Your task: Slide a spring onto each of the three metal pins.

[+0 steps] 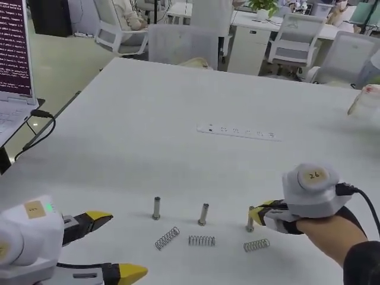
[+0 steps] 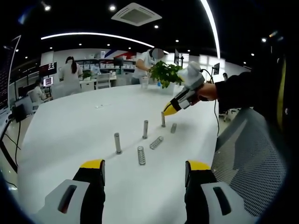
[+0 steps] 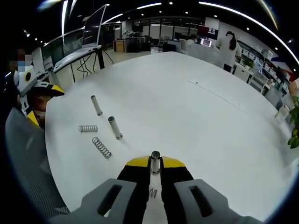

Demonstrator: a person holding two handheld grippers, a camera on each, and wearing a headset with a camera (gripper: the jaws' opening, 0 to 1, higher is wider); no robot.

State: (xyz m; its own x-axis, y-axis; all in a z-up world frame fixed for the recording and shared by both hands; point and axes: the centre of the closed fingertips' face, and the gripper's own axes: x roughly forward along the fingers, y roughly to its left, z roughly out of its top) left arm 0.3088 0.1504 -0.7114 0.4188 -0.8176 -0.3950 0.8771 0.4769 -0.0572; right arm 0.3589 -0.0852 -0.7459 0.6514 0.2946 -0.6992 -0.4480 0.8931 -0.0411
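Left claw (image 1: 122,244) hovering wide open, empty, beside left spring (image 1: 167,237). Pins (image 1: 203,214) standing upright in row; springs (image 1: 202,240) lying just in front, none threaded. Right claw (image 3: 155,165) pinching right pin (image 3: 155,157), jaws narrow.

Advice: keep pin steady and vertical; left claw taking spring near one end, lining coil over pin top, lowering straight.

A white desk (image 1: 178,107) carries a flat white power strip (image 1: 237,132) mid-surface. A laptop (image 1: 12,53) stands off its left side, with a black cable (image 1: 41,127) hanging from it. Pale chairs (image 1: 291,35) stand beyond.
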